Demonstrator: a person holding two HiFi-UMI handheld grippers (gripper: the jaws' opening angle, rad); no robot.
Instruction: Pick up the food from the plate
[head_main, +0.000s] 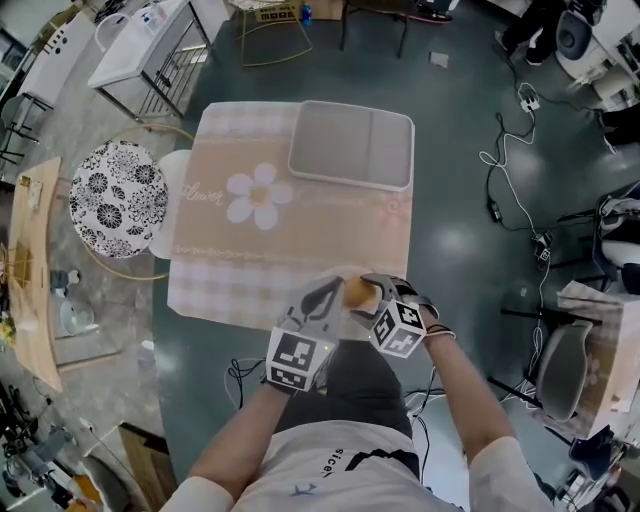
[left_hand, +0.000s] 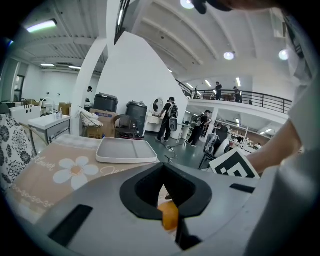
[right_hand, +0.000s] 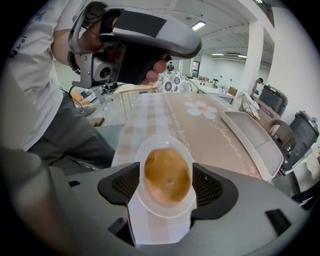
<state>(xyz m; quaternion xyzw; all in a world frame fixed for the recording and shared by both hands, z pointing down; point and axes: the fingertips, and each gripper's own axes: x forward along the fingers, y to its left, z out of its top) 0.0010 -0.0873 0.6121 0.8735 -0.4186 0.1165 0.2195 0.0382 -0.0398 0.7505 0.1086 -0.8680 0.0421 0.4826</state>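
A golden-brown bun (head_main: 357, 292) (right_hand: 167, 175) lies on a small white plate (right_hand: 150, 207) near the front edge of the pink checked cloth (head_main: 300, 235). My right gripper (head_main: 373, 293) (right_hand: 166, 189) is open. Its dark pads (right_hand: 212, 187) stand on either side of the plate, with the bun between them. My left gripper (head_main: 333, 292) (left_hand: 165, 195) hovers just left of the bun, and its grey housing (right_hand: 150, 30) shows above the plate. Its jaws stand together with only a slit between them. A bit of the orange bun (left_hand: 170, 216) shows in that slit.
A grey two-part tray (head_main: 352, 145) (left_hand: 127, 150) (right_hand: 255, 135) sits at the far end of the cloth, past a printed flower (head_main: 258, 196). A black-and-white patterned chair (head_main: 118, 197) stands left of the table. Cables (head_main: 500, 150) lie on the floor to the right.
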